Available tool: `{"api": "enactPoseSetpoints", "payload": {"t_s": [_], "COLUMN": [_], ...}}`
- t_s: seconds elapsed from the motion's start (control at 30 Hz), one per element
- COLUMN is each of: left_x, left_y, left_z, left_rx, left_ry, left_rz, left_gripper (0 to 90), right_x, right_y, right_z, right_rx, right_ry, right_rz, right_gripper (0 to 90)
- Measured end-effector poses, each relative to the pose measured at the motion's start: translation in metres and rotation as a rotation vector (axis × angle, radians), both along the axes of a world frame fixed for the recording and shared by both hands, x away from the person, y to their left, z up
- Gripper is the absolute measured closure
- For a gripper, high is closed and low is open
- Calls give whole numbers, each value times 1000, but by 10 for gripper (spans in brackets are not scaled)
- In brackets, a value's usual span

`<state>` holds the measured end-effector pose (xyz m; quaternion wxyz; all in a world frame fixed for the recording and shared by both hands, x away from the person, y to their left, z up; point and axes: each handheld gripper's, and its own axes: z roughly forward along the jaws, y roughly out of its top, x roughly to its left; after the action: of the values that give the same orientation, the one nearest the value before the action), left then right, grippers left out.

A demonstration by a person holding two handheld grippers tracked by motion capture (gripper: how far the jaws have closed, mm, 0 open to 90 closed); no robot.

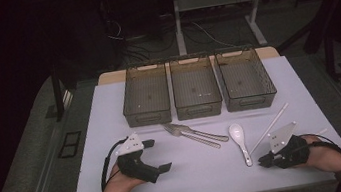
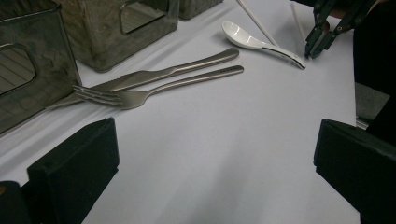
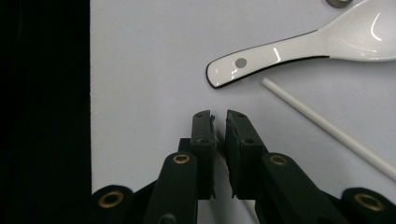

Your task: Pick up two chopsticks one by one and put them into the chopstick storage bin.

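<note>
The right gripper (image 3: 220, 116) lies on the table (image 1: 194, 173), jaws nearly clenched with nothing visibly between them, just short of the white spoon (image 3: 299, 44) handle at its 12 o'clock. A white stick (image 3: 327, 126) lies at its 2 o'clock. The left gripper (image 1: 156, 154) rests released, jaws wide; fork (image 2: 159, 88) and knife (image 2: 154, 74) lie toward its 11 o'clock, before three bins (image 1: 196, 92).

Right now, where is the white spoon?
In the high view the white spoon lies on the table, right of centre, between the fork and the white stick, its handle end near the right tool.
</note>
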<state>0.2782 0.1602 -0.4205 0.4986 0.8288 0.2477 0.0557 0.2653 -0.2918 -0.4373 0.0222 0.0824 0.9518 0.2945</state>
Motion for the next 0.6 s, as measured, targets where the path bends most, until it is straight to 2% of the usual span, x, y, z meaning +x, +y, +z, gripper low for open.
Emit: {"api": "enactPoseSetpoints", "payload": {"t_s": [0.4, 0.5, 0.53, 0.6], "left_x": [0, 0, 0, 0], "left_y": [0, 0, 0, 0], "left_z": [0, 0, 0, 0], "left_rx": [0, 4, 4, 3], "left_ry": [1, 1, 0, 0], "left_rz": [0, -1, -2, -2], "left_gripper": [0, 0, 0, 0], "right_x": [10, 11, 11, 14], "right_y": [1, 1, 2, 3], "right_z": [-3, -3, -3, -3], "right_rx": [37, 43, 42, 46], "right_ry": [36, 28, 23, 12], "right_rz": [-37, -33, -58, -65], "right_gripper": [859, 860, 861, 860]}}
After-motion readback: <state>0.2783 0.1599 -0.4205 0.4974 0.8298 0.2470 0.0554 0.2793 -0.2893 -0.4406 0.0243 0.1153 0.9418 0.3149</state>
